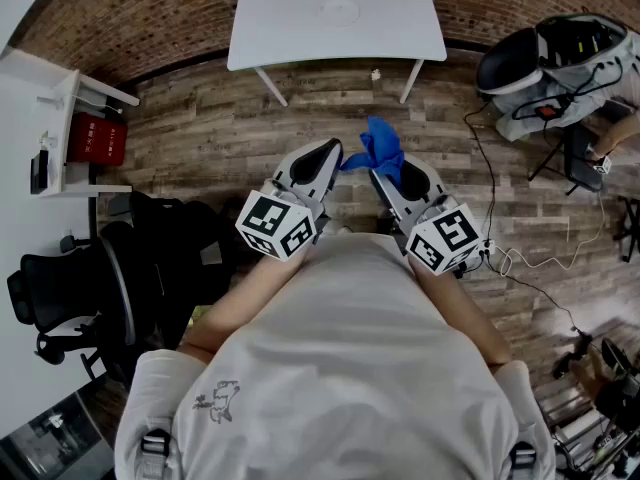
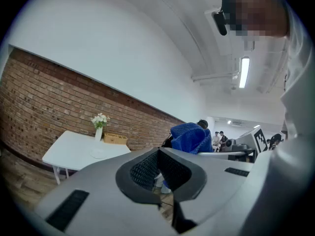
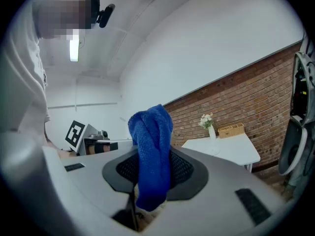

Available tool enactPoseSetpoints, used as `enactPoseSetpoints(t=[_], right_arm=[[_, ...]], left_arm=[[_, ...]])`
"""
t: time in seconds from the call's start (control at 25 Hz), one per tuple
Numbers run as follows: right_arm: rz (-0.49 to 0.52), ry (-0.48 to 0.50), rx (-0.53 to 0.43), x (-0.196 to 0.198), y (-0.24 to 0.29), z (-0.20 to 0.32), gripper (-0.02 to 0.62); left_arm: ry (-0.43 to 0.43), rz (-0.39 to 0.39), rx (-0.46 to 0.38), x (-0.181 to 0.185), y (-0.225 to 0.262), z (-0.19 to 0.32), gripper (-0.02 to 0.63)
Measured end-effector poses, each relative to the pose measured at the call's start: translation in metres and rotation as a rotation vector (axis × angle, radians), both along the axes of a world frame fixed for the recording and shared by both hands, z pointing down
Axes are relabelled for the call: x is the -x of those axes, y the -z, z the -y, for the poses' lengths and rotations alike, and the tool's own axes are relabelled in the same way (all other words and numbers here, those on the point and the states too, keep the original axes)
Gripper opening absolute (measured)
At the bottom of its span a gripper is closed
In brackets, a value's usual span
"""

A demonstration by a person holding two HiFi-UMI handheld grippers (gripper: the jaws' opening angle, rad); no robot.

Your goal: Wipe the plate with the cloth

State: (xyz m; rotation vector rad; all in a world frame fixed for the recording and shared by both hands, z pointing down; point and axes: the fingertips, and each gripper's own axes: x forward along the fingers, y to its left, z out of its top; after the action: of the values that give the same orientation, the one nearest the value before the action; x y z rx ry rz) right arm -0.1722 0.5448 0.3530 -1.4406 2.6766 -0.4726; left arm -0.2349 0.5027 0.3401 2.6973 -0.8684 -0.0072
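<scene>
While right gripper [image 3: 152, 173] jaws pinch blue cloth [image 3: 151, 146], left gripper [image 2: 158, 170] jaws closed, empty; flower vase [image 2: 99, 131] only in gripper views.

We count two claws, the left claw [image 1: 333, 150] and the right claw [image 1: 381, 174]. There are two marker cubes, the left cube [image 1: 277, 224] and the right cube [image 1: 447, 236], one to each claw. We find one cloth [image 1: 381, 146], blue. There is one white tabletop [image 1: 290, 28], and on it one plate [image 1: 340, 10], one vase [image 2: 99, 133] of flowers and one basket [image 2: 114, 138]. At the left of the head view we count one red box [image 1: 97, 140] and one black office chair [image 1: 60, 286]. One lit ceiling lamp [image 2: 243, 73] shows overhead.
</scene>
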Motion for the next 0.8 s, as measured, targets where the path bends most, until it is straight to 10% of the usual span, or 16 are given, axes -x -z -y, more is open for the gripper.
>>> enactPoseSetpoints(t=[0.8], right_arm=[[-0.002, 0.139, 0.012, -0.097, -0.011, 0.063, 0.111]], left_arm=[[0.076, -0.016, 0.026, -0.106, -0.013, 0.064, 0.008]])
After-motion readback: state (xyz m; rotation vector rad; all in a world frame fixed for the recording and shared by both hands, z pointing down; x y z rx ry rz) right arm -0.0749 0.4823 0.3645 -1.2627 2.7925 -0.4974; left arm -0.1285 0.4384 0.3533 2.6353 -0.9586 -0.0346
